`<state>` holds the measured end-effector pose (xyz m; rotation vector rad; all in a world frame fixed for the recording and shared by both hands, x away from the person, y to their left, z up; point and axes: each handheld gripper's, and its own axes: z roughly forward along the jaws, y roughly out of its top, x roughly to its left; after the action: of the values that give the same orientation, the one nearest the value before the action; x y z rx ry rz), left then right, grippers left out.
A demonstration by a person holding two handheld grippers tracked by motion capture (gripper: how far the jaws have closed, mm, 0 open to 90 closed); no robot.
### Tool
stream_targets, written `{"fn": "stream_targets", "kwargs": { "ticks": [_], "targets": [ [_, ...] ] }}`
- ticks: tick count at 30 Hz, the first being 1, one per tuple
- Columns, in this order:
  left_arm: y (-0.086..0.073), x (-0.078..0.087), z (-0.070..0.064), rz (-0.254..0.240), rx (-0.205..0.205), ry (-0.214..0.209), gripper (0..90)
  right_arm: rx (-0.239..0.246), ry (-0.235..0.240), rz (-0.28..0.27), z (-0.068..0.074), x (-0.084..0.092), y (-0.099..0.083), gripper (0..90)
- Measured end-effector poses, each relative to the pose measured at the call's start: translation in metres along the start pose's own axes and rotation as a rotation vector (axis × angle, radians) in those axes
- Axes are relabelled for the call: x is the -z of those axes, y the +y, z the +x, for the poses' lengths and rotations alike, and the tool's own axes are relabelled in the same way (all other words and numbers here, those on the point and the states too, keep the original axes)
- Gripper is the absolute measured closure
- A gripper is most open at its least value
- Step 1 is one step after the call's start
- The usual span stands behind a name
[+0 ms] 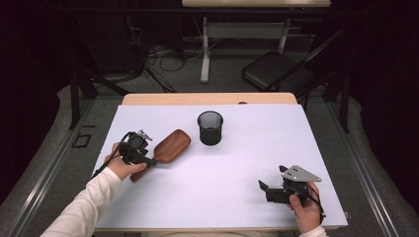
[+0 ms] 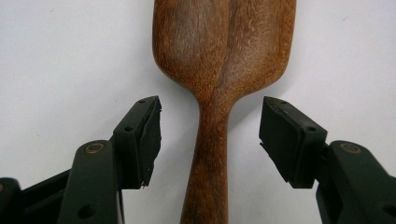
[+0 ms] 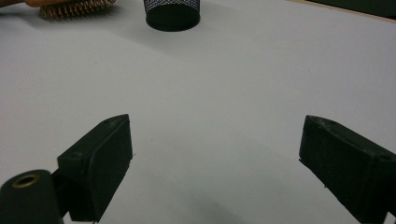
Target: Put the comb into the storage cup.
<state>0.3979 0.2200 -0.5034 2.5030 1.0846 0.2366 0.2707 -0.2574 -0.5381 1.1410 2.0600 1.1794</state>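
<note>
A dim room with dark drapes surrounds the table, whose pale lilac-white sheet covers all but a strip of light wood along the far edge. Beyond it, in the upper part of the high view, stand a black folding chair, a white desk leg and a tangle of cables on the grey floor.

At left centre of that view lies the wooden hairbrush, back upward, its rounded paddle head pointing toward the upper right. The left gripper sits over its handle; in the left gripper view the slim, grained brown handle runs up the middle between the black rubber-faced pads, which stand apart from it on both sides, not touching.

Just right of the brush head stands a black mesh cup, cylindrical and upright.

At lower right the right gripper rests with its jaws spread wide over bare sheet.
</note>
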Motion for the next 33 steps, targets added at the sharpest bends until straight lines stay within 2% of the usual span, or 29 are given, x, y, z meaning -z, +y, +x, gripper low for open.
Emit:
{"fn": "stream_targets", "kwargs": {
  "ticks": [7, 19, 24, 28, 33],
  "targets": [
    [0.000, -0.005, 0.001, 0.030, -0.005, 0.019, 40.2, 0.000, 0.002, 0.001, 0.000, 0.000, 0.000, 9.3],
    [0.003, -0.019, -0.002, 0.087, -0.039, 0.017, 41.3, 0.011, 0.006, 0.002, 0.001, -0.001, 0.000, 9.9],
    [0.004, -0.023, -0.003, 0.096, -0.046, 0.023, 43.1, 0.012, 0.004, 0.006, 0.001, -0.001, 0.000, 10.0],
    [0.005, -0.026, -0.002, 0.099, -0.032, 0.018, 44.5, 0.011, 0.008, 0.006, 0.001, -0.001, -0.001, 10.7],
    [0.005, -0.028, -0.004, 0.112, -0.042, 0.019, 48.0, 0.015, 0.011, 0.006, 0.001, -0.001, -0.001, 11.2]
  ]
}}
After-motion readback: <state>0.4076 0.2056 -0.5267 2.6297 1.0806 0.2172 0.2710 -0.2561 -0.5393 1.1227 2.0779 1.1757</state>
